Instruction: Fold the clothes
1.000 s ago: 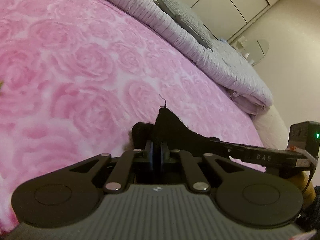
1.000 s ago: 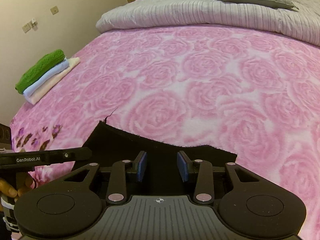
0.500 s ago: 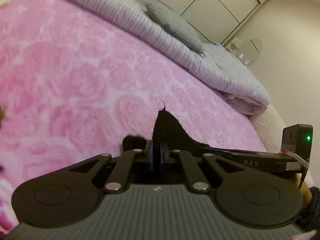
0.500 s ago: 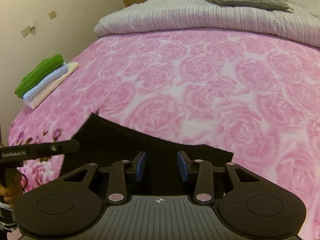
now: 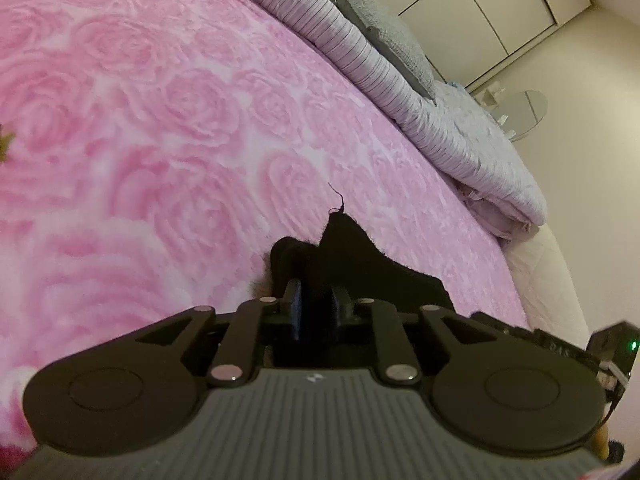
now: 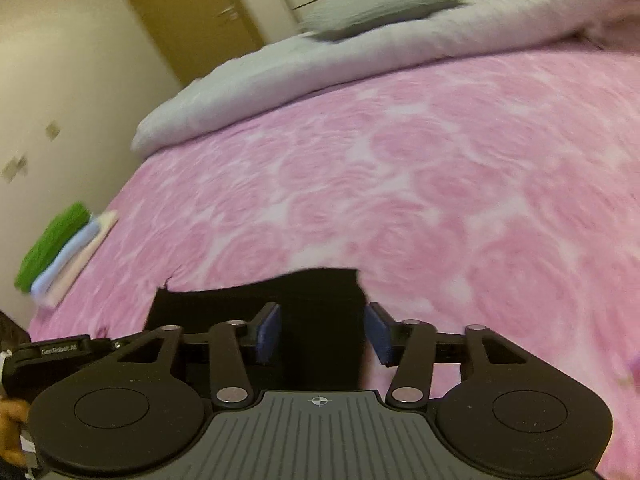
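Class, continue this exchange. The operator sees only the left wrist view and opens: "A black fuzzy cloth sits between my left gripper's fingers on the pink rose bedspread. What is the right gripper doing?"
Observer: The right gripper is open. Its blue pads stand wide apart over the black fuzzy cloth and do not pinch it.
Operator: Is anything folded yet?
Observer: Yes. A stack of folded cloths, green on light blue on cream, lies near the left edge of the pink rose bedspread.
Operator: What stands beyond that side of the bed?
Observer: A brown wooden door in the cream wall.
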